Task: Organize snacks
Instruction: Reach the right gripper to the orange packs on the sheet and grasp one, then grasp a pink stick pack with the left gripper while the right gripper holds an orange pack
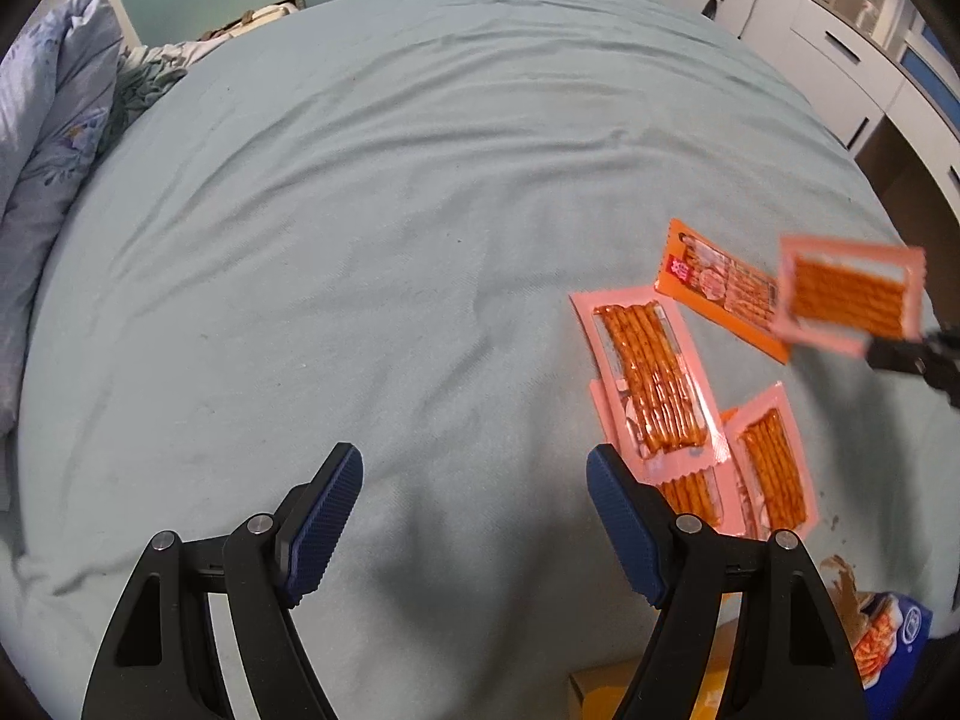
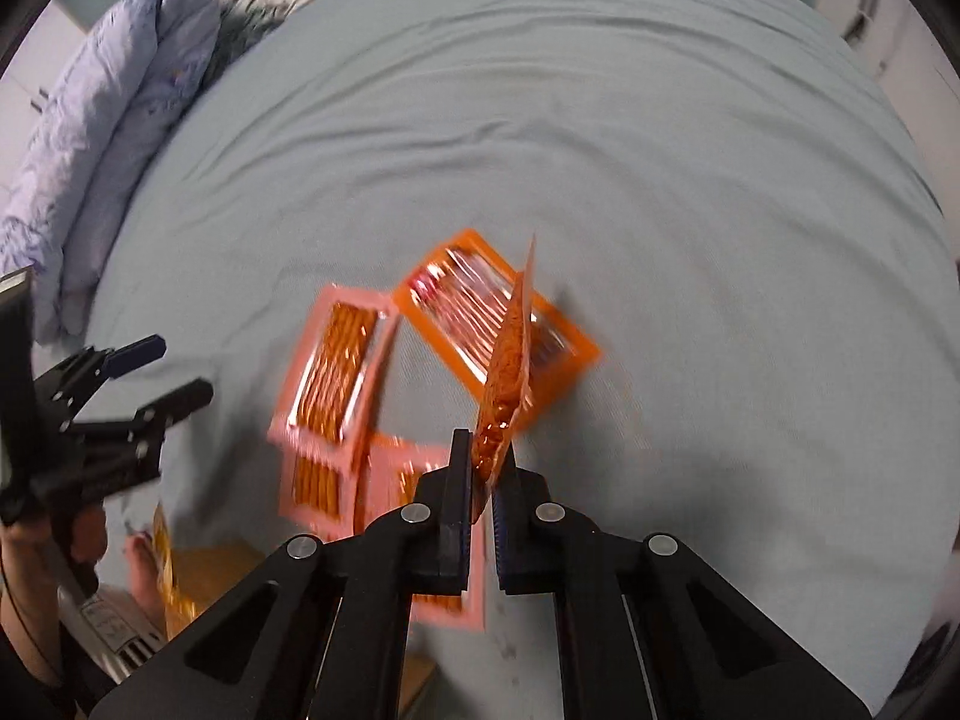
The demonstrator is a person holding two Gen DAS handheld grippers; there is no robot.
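Several packets of orange snack sticks lie on the pale green bed sheet. A pink packet overlaps two more pink ones, and an orange packet lies behind them. My right gripper is shut on the lower end of another pink packet, held edge-on above the orange packet. The left wrist view shows that held packet lifted off the sheet at the right edge. My left gripper is open with nothing between its fingers, hovering left of the pile.
A rolled lilac quilt lies along the bed's left side. White cabinets stand at the far right. A blue and white snack bag and a yellow box sit at the near edge. A person's hand holds the left gripper.
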